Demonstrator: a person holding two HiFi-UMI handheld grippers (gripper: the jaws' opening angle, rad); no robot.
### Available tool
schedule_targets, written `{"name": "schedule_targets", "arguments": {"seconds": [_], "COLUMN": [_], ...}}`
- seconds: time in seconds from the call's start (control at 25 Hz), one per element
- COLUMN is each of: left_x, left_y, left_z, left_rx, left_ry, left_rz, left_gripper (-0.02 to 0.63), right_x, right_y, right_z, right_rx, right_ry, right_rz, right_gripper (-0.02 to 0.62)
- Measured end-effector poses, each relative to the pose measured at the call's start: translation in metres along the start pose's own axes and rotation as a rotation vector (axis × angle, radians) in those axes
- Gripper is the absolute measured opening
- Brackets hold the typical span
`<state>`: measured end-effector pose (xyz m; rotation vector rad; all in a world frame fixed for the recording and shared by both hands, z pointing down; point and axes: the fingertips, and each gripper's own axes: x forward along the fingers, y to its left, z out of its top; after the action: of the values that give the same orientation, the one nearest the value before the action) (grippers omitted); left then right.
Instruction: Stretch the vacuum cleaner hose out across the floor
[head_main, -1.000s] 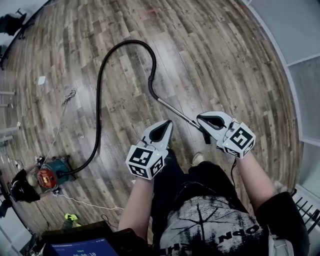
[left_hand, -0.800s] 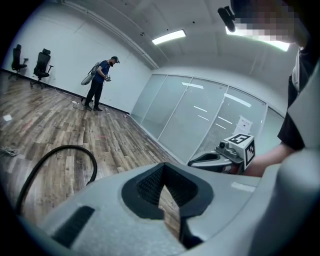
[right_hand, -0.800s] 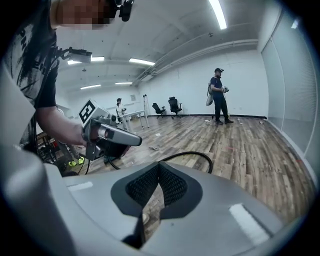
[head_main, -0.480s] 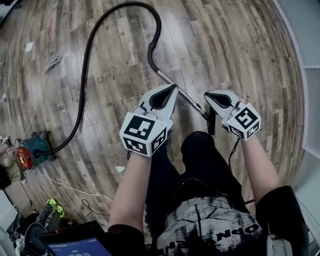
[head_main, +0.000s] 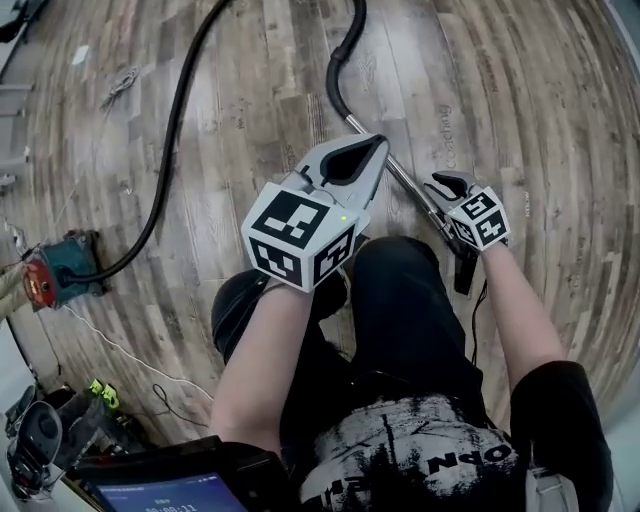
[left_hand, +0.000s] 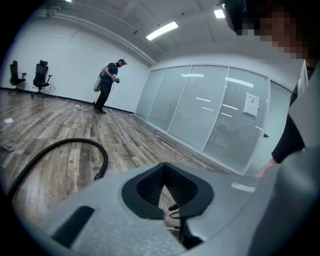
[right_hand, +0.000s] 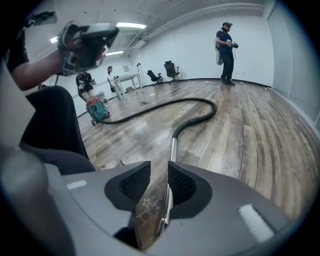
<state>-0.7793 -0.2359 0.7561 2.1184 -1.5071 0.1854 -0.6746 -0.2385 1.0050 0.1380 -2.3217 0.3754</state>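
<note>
Chrome wand tube (right_hand: 173, 146) lying between right gripper (right_hand: 159, 174) jaws, now opening (gap showing beside it); black hose (right_hand: 191, 121) curving ahead; left gripper (left_hand: 164, 176) jaws pressing together, empty.

Wooden floor (head_main: 520, 120) in streaked planks of brown, grey and tan. Across it lies a glossy black hose (head_main: 170, 150), joined to a silver metal wand (head_main: 405, 178). The vacuum cleaner (head_main: 60, 265) is teal with a red-orange top. The left gripper (head_main: 372, 150) is pale grey with black ribbed pads (left_hand: 150, 186) (its cube (head_main: 300, 240) is white, printed with black square markers). The person's trousers (head_main: 400, 320) are black; the shirt (head_main: 420, 450) is black with white print.
</note>
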Motion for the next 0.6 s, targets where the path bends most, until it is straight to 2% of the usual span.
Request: {"name": "schedule_targets", "arguments": {"seconds": [0.16, 0.36, 0.6], "left_x": [0.007, 0.001, -0.016], "left_y": [0.003, 0.011, 0.023], "left_z": [-0.037, -0.067, -0.101], "left_rx": [-0.027, -0.031, -0.057], "left_ry": [0.014, 0.052, 0.105], "left_rz": [0.042, 0.114, 0.183], "left_gripper": [0.0, 0.0, 0.0], "right_x": [0.058, 0.114, 0.148], "right_y": [-0.016, -0.032, -0.034], "right_z": [-0.076, -0.14, -0.201], "right_rx": [0.011, -0.01, 0.058], "right_ry": [0.148, 0.329, 0.5], "right_rz": [0.004, -0.006, -0.029], "right_gripper": [0.166, 0.224, 0.231]}}
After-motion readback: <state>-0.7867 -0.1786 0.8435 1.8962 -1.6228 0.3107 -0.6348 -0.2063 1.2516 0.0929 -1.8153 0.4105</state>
